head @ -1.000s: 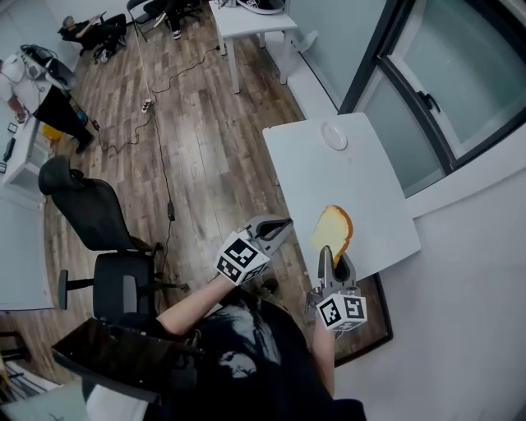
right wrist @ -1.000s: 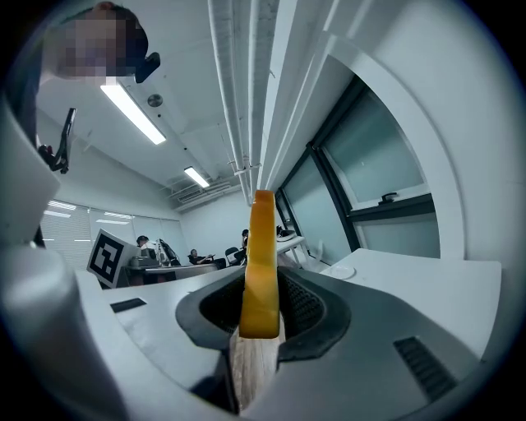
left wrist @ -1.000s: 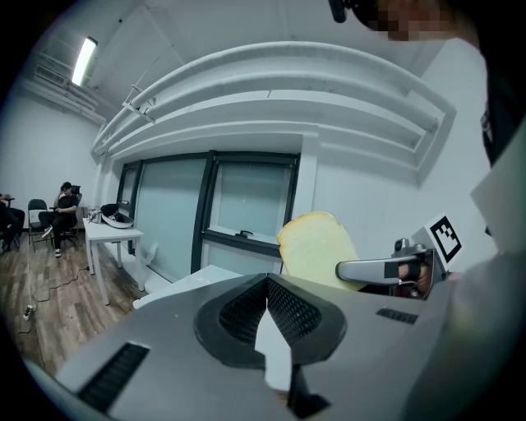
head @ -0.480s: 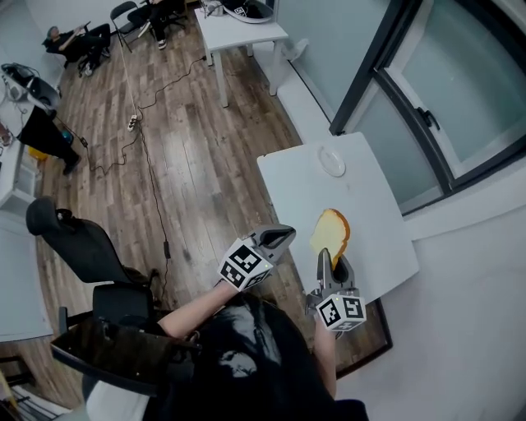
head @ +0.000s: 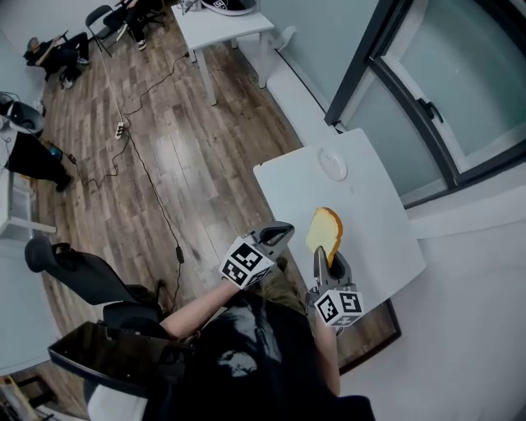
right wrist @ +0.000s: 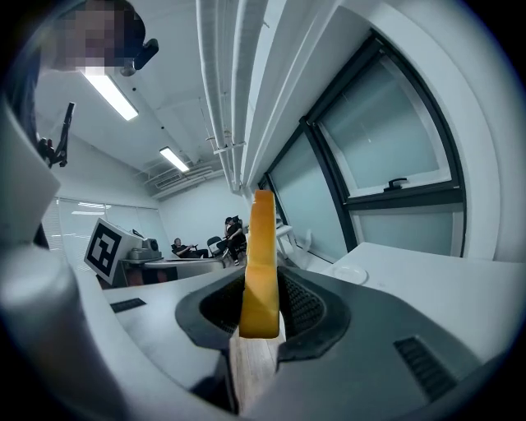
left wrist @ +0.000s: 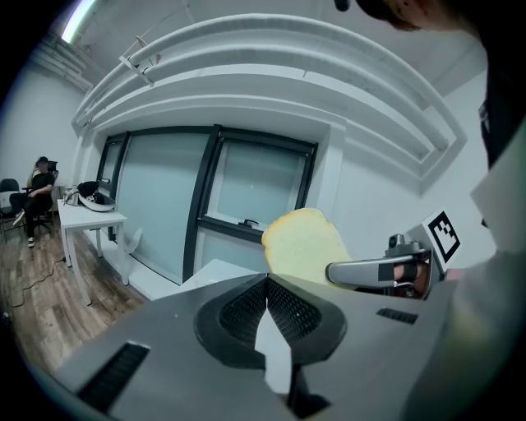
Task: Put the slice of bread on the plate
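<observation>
A slice of bread (head: 324, 233) with a golden crust stands upright on edge in my right gripper (head: 327, 258), which is shut on its lower part. It hangs over the near part of the white table (head: 374, 222). In the right gripper view the bread (right wrist: 261, 263) is edge-on between the pads. A small white plate (head: 333, 164) lies at the table's far end, also in the right gripper view as the plate (right wrist: 349, 270). My left gripper (head: 284, 231) is shut and empty at the table's left edge. Its own view shows the bread (left wrist: 304, 247) to the right.
A large window (head: 444, 74) and a white wall ledge (head: 296, 82) run along the table's far and right sides. Wooden floor (head: 164, 148) with a cable lies to the left. There is an office chair (head: 74, 271) at the lower left and another white table (head: 222, 20) farther off.
Both grippers have travelled toward the table, the bread staying in the right one. The table and plate sit nearer in the head view, and the chair has slid down and left.
</observation>
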The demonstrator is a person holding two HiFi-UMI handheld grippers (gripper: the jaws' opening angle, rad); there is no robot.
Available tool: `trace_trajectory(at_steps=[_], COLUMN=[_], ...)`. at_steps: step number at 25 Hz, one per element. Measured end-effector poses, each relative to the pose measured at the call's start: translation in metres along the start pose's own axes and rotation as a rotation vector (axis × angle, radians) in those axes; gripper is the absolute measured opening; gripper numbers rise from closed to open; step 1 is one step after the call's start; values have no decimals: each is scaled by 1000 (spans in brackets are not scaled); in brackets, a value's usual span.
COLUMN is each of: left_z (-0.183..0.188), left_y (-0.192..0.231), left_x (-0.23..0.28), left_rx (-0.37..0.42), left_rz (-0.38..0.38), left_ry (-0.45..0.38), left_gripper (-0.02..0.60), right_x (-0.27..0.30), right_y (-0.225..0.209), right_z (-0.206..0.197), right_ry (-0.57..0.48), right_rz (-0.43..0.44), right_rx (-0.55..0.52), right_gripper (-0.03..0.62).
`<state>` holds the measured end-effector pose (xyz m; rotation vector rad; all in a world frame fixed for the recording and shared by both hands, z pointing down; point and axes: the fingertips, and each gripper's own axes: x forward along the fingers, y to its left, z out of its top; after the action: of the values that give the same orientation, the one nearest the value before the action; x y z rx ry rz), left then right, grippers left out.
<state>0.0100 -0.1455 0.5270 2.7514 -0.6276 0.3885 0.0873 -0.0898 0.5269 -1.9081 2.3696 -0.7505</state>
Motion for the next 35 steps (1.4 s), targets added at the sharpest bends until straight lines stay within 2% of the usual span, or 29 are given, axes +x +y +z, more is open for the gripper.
trace_trajectory(at_steps=[9, 15, 20, 31, 35], left_z=[17, 8, -5, -20, -32], left_y=[48, 65, 80, 141, 161], left_x=[65, 109, 139, 209, 228], left_rx=[-7, -20, -46, -19, -17], left_rz=[19, 31, 19, 2, -2], left_ry=[25, 77, 122, 169, 209], left_gripper=[6, 6, 6, 6, 6], right_x=[63, 95, 120, 203, 231], right_y=[-53, -93, -125, -178, -196], right_z=[28, 29, 20, 5, -5], right_ry=[16, 75, 127, 253, 320], right_rz=[22, 38, 18, -10, -10], right_rx=[-23, -61, -87, -250, -308], right_gripper=[97, 97, 97, 97, 97])
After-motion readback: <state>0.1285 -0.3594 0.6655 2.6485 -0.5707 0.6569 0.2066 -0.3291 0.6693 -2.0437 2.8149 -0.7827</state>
